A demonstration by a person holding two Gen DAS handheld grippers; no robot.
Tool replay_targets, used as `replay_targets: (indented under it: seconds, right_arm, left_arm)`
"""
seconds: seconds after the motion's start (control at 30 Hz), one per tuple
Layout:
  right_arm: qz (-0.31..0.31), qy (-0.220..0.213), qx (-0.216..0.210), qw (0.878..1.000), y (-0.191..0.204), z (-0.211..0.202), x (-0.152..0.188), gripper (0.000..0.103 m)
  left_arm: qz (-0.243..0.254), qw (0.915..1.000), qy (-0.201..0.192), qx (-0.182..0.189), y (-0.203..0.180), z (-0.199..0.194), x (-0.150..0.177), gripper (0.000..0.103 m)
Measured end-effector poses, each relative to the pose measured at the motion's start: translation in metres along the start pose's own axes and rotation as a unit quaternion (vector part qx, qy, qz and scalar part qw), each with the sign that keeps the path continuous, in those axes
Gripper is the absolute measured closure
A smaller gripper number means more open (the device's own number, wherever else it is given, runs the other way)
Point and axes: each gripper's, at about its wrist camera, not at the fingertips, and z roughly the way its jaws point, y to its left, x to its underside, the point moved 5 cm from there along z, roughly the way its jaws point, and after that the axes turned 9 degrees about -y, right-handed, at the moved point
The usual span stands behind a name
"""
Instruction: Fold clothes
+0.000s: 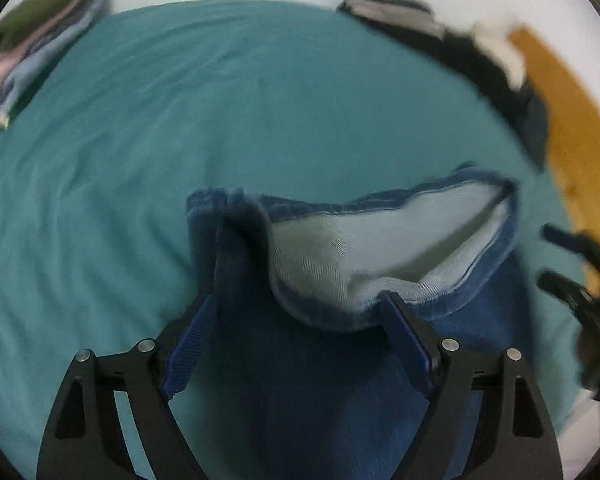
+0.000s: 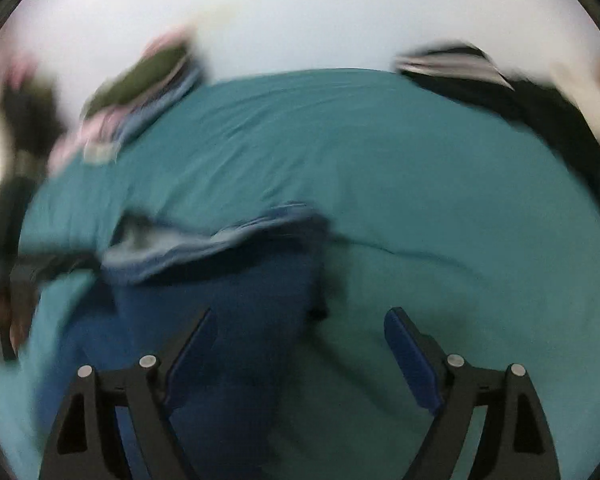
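My left gripper [image 1: 300, 312] jaws wide apart around jeans [image 1: 340, 380] hem, ready to pinch | right gripper [image 2: 300, 332] jaws apart, empty, over bed [image 2: 420, 160]

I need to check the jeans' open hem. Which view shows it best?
The left wrist view: the jeans lie between its jaws, pale lining of the hem fairly sharp. The right wrist view shows the jeans off to the left, smeared by motion blur.

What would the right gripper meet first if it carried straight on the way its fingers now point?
Probably the teal sheet: the open right gripper points at bare bedding, with the jeans' edge just to its left. Blur makes depth uncertain.
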Motion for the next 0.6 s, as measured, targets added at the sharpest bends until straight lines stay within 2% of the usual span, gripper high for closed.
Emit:
replay_targets:
  seconds: [0.03,0.1,0.17,0.2,0.33,0.43,0.47,0.53,0.57,0.6]
  right_arm:
    - [-0.021,0.009,0.007,1.000,0.009,0.010,-0.002,0.026]
    - [-0.045,0.017,0.031,0.998,0.020,0.033,-0.011,0.036]
    - [-0.009,0.025,0.067,0.997,0.004,0.060,-0.023,0.037]
    - [0.019,0.035,0.081,0.996,-0.006,0.076,-0.027,0.037]
    - [0.135,0.096,0.079,0.983,-0.058,0.123,-0.026,0.037]
    - [0.196,0.093,0.074,0.973,-0.082,0.116,-0.029,0.036]
    - [0.235,0.089,0.058,0.966,-0.088,0.105,-0.028,0.036]
    - [0.282,0.076,0.008,0.956,-0.092,0.080,-0.024,0.036]
    - [0.298,0.071,-0.016,0.952,-0.093,0.066,-0.021,0.035]
    - [0.297,0.068,-0.033,0.952,-0.088,0.054,-0.017,0.034]
  left_arm:
    - [0.004,0.9998,0.003,-0.017,0.002,0.012,-0.007,0.020]
    - [-0.042,0.9975,-0.002,-0.057,0.025,0.028,-0.025,0.020]
    - [-0.101,0.9902,0.020,-0.094,0.058,0.047,-0.032,0.020]
    - [-0.121,0.9872,0.026,-0.101,0.070,0.050,-0.031,0.020]
    - [-0.173,0.9830,0.016,-0.058,0.097,0.028,-0.018,0.020]
    - [-0.213,0.9768,0.009,-0.025,0.117,0.011,-0.009,0.020]
    - [-0.230,0.9732,-0.005,-0.001,0.122,-0.002,-0.005,0.020]
    - [-0.250,0.9642,-0.053,0.069,0.118,-0.050,0.009,0.019]
    - [-0.246,0.9631,-0.062,0.089,0.114,-0.064,0.017,0.019]
    - [-0.231,0.9674,-0.051,0.090,0.109,-0.064,0.023,0.019]
